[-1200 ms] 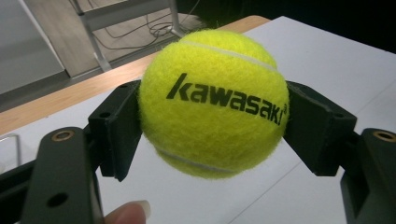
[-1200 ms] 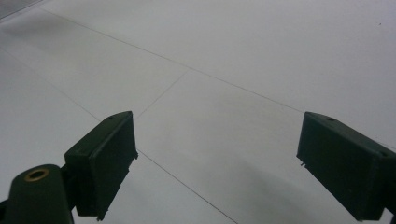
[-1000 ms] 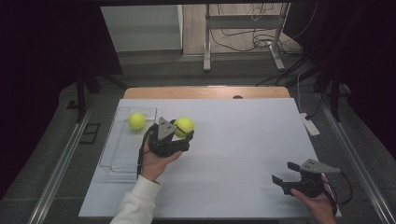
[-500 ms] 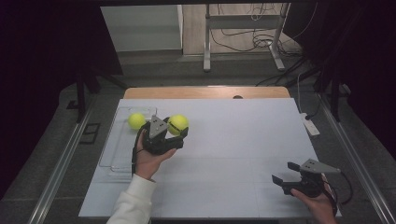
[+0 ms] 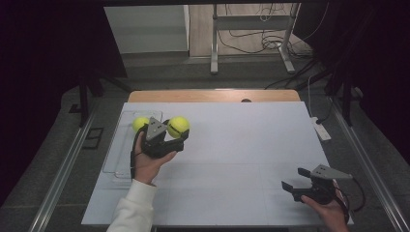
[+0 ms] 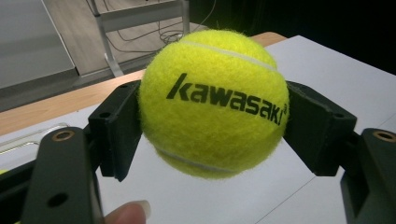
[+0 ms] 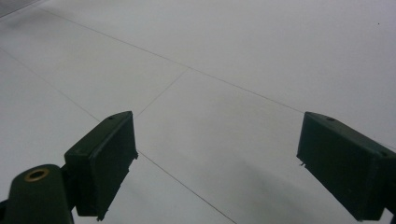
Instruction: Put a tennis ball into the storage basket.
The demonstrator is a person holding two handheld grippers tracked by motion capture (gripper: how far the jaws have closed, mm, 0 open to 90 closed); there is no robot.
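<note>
A yellow tennis ball (image 5: 178,126) (image 6: 212,102) with black "kawasaki" lettering is clamped between the two black jaws of my left gripper (image 5: 175,131) (image 6: 212,126), held above the white table near its left side. A second yellow tennis ball (image 5: 139,123) lies in the clear tray (image 5: 116,157) just to the left of that gripper. My right gripper (image 5: 295,178) (image 7: 217,163) rests low near the table's front right corner, its jaws wide apart with only bare table surface between them.
The white table top (image 5: 241,145) stretches between the two hands. A wooden strip (image 5: 212,95) runs along the far edge. A small white device (image 5: 321,129) lies at the right edge. Metal stand legs and cables (image 5: 251,43) are on the floor beyond.
My left gripper has carried the ball a little leftward and away from me, toward the tray and the other ball. The right gripper has stayed put.
</note>
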